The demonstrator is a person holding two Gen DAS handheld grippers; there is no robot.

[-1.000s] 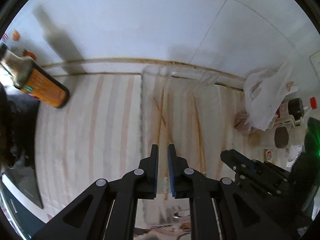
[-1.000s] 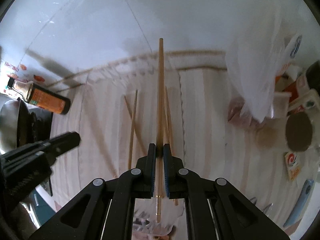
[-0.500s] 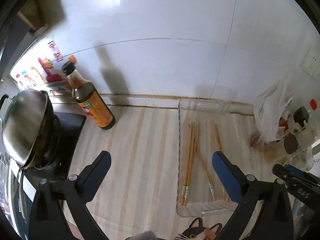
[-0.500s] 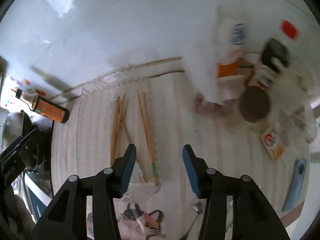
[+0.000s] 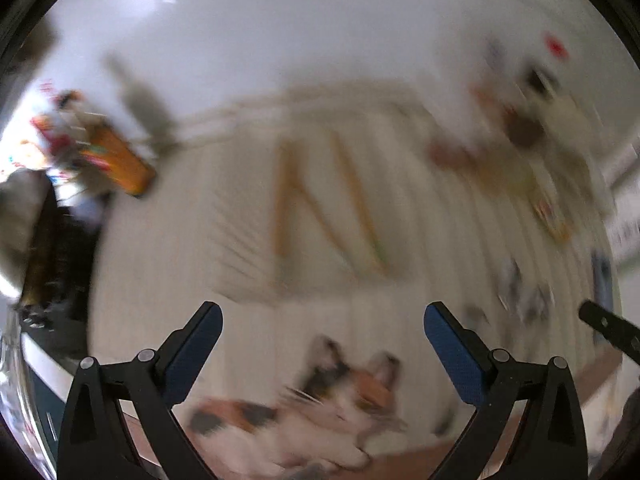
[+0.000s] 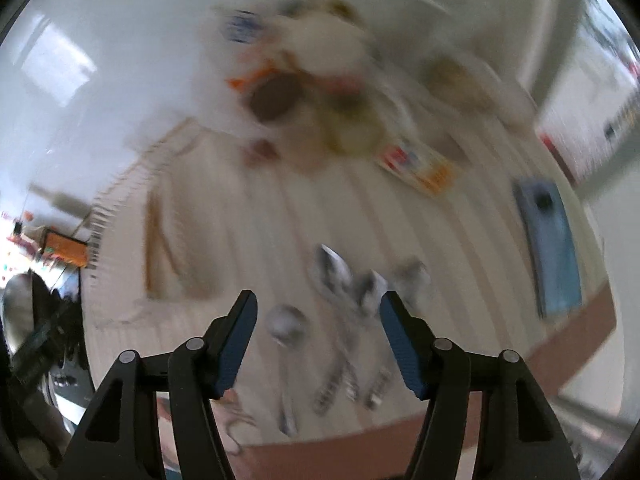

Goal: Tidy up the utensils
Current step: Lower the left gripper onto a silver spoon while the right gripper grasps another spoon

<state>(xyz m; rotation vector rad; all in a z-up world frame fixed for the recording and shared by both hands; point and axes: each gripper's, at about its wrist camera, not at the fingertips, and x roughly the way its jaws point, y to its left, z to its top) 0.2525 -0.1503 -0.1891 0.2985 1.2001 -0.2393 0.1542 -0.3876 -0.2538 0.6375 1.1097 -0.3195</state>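
Note:
Both views are motion-blurred. Several wooden chopsticks point(image 5: 320, 208) lie in a clear tray point(image 5: 248, 280) on the striped counter, ahead of my left gripper point(image 5: 322, 336), which is wide open and empty. In the right wrist view the chopsticks point(image 6: 154, 240) sit at the left. Several metal spoons point(image 6: 340, 292) lie on the counter just ahead of and between the fingers of my right gripper point(image 6: 318, 320), which is open and empty above them.
A cat-print mat point(image 5: 320, 408) lies at the counter's front edge. A sauce bottle point(image 5: 120, 164) and a stove point(image 5: 52, 264) stand left. Bags and jars point(image 6: 304, 76) crowd the back right. A blue phone point(image 6: 552, 240) lies at the right.
Both grippers opened, released the chopsticks into the tray and pulled back. Both have swung right; the right one now hangs over the spoons.

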